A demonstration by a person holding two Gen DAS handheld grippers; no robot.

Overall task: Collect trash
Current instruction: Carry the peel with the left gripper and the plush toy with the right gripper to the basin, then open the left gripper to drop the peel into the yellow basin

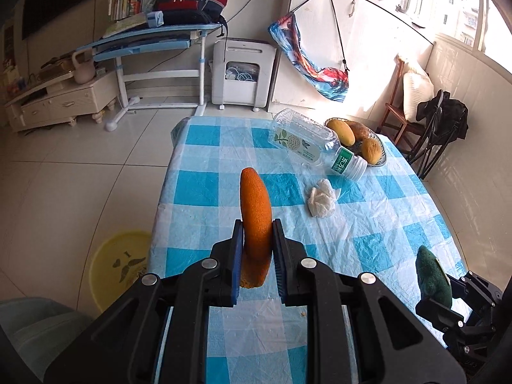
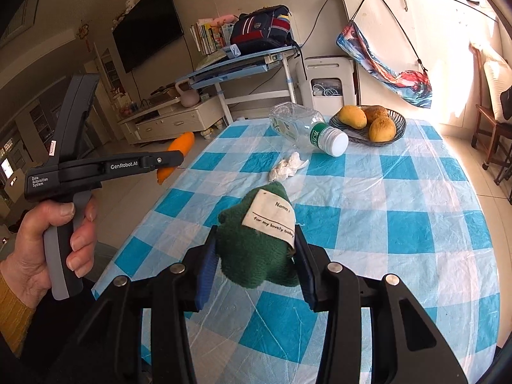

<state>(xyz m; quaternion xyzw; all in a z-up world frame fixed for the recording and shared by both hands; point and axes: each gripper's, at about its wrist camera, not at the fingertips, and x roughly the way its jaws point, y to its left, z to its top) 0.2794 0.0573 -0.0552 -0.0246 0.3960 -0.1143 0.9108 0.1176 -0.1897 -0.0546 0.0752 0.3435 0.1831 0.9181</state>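
Left wrist view showed my left gripper (image 1: 257, 233) grasping the peel (image 1: 255, 211) above the desk (image 1: 198, 188). My right gripper (image 2: 254, 249) clasped the green toy (image 2: 252, 256); the tissue (image 2: 286, 166) and bottle (image 2: 297, 128) lay on the desk.

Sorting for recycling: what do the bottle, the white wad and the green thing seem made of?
Bottle: clear glossy plastic; see-through, crinkled. White wad: probably tissue paper; matte, crumpled. Green thing: plush fabric, fuzzy pile, sewn cloth tag.
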